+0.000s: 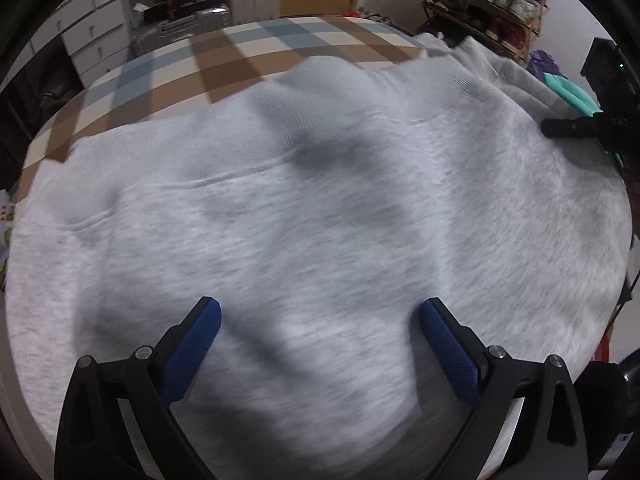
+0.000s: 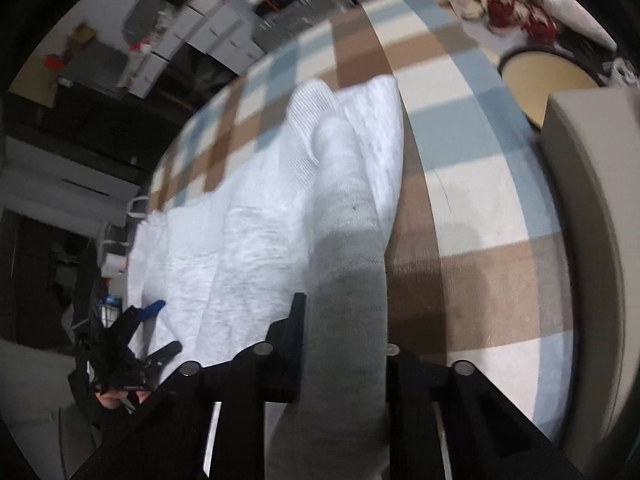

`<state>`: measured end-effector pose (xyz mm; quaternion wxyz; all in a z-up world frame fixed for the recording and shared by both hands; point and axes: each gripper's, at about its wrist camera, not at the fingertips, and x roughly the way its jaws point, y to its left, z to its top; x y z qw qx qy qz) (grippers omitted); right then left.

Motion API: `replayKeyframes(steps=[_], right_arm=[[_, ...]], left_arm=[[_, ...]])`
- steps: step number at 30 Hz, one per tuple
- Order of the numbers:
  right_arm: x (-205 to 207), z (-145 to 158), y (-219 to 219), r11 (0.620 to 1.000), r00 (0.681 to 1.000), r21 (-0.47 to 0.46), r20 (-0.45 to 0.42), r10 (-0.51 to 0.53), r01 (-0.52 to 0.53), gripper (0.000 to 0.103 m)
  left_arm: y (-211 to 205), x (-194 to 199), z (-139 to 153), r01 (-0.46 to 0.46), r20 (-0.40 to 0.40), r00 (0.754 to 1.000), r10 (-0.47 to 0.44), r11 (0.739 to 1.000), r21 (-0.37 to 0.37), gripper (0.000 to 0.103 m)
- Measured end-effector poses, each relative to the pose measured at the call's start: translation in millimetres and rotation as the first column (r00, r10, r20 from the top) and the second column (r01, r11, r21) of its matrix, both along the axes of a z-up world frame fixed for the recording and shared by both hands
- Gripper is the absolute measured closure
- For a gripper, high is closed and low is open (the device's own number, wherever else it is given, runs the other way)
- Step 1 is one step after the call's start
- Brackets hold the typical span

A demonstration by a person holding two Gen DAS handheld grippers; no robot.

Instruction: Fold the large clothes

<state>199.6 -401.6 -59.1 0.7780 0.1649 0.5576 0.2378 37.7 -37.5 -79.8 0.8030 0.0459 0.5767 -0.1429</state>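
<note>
A checked bedspread in brown, blue and cream runs across the top of the left wrist view. Spread over it, filling the middle of that frame, lies a pale grey sweatshirt — soft, thick knit that looks light and limp, likely to sag and drag rather than hold a crease. Best taken at a hem, cuff or seam where the cloth is doubled. The right gripper, bottom centre of its view, is clamped on a bunched fold of it. The left gripper hangs spread wide above the cloth — holding nothing.
</note>
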Motion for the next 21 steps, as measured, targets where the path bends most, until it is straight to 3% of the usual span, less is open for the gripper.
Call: replayKeyframes(steps=[3,9,12,13,15,17,21], right_arm=[[-7.6,22.2,0.6,1.000,0.998,-0.001,0.064,0.009,-0.009,0.095],[-13.3,96.4,-0.1,0.998,0.987,-0.053,0.159,-0.018,0.026,0.096],[-17.4,157.7,10.8,0.998,0.976,-0.067,0.218,-0.007,0.023,0.099],[-19.1,174.4,20.7,0.996,0.971,-0.091,0.240,0.010,0.013,0.099],[-23.9,205.2,51.2,0.981,0.952,-0.190,0.291,0.098,-0.043,0.099],[-23.0,203.7,62.8,0.974,0.960,-0.227,0.268,0.085,-0.023,0.099],[-21.4,172.0,21.9,0.969,0.972,-0.205,0.220,-0.088,0.135,0.096]], left_arm=[[-24.7,4.5,-5.9,0.003,0.007,1.000,-0.004,0.998,0.063,0.003],[-91.7,23.5,-10.4,0.034,-0.016,0.999,-0.034,0.999,0.013,0.003],[-129.6,39.4,-8.6,0.006,0.005,1.000,-0.006,0.993,-0.117,0.003],[-138.4,46.6,-6.2,0.006,-0.006,1.000,-0.008,0.978,-0.209,0.003],[-134.1,55.5,-4.3,-0.032,-0.074,0.997,0.010,0.952,-0.305,0.004],[-111.0,52.7,-0.9,-0.111,-0.131,0.989,0.071,0.937,-0.330,0.004],[-79.3,22.9,12.3,-0.002,-0.060,0.998,-0.009,0.982,-0.189,0.004]])
